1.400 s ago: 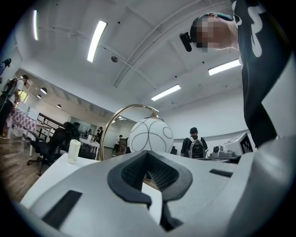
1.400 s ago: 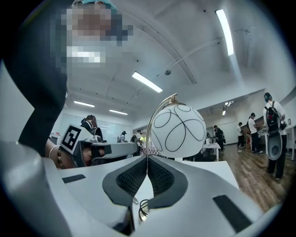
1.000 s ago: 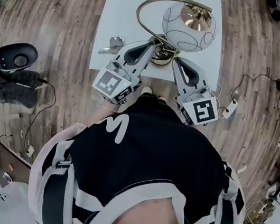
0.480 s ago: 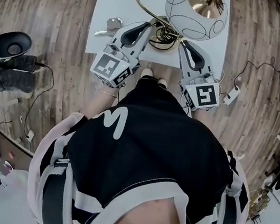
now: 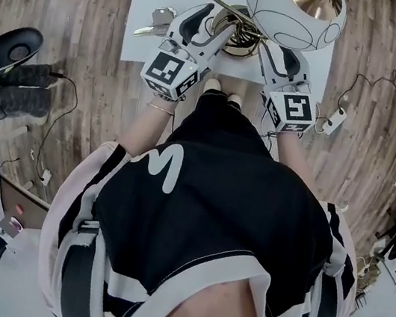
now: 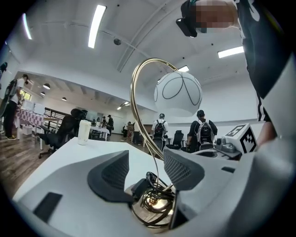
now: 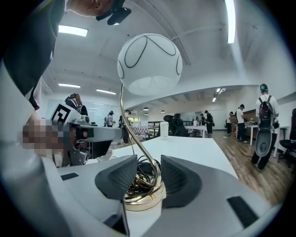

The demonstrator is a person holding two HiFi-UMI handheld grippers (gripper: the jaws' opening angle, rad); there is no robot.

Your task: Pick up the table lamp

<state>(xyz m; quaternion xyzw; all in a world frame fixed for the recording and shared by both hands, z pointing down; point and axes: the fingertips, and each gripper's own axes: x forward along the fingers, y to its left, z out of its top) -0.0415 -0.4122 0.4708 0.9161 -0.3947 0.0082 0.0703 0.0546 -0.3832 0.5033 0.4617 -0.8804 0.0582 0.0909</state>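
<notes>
To left and right of the person the wooden floor (image 5: 77,26) lies open. A black chair (image 5: 8,52) stands well off to the left, and a white plug block (image 5: 333,121) with its cable lies just off the counter's near right corner. The white counter (image 5: 145,50) ends in a straight near edge just past the person's shoes, and both claws reach over that edge side by side. The left claw (image 5: 209,21) (image 6: 147,163) and the right claw (image 5: 287,50) (image 7: 149,169) have each just been opening. Their jaws now stand apart around the round gold base (image 6: 155,209) (image 7: 142,196) of the table lamp (image 5: 287,18), with the pads clear of it. The base sits on the counter close to the near edge, between the two claws, with a coiled dark cord (image 7: 138,178) lying on top of it. A small silvery metal piece (image 5: 156,19) lies on the counter just left of the left claw, and beyond it bare counter runs to the left edge. From the base the gold stem (image 6: 136,106) rises and arcs over to carry the white globe shade (image 6: 178,94) (image 7: 149,62), which is marked with thin black lines. The shade hangs above the right claw and covers its tips from overhead. Farther on, the counter stretches away bare to a white cup (image 6: 83,132) (image 7: 163,129) near its far end. Past that, desks, chairs and standing people with backpacks (image 6: 203,132) fill the far room.
</notes>
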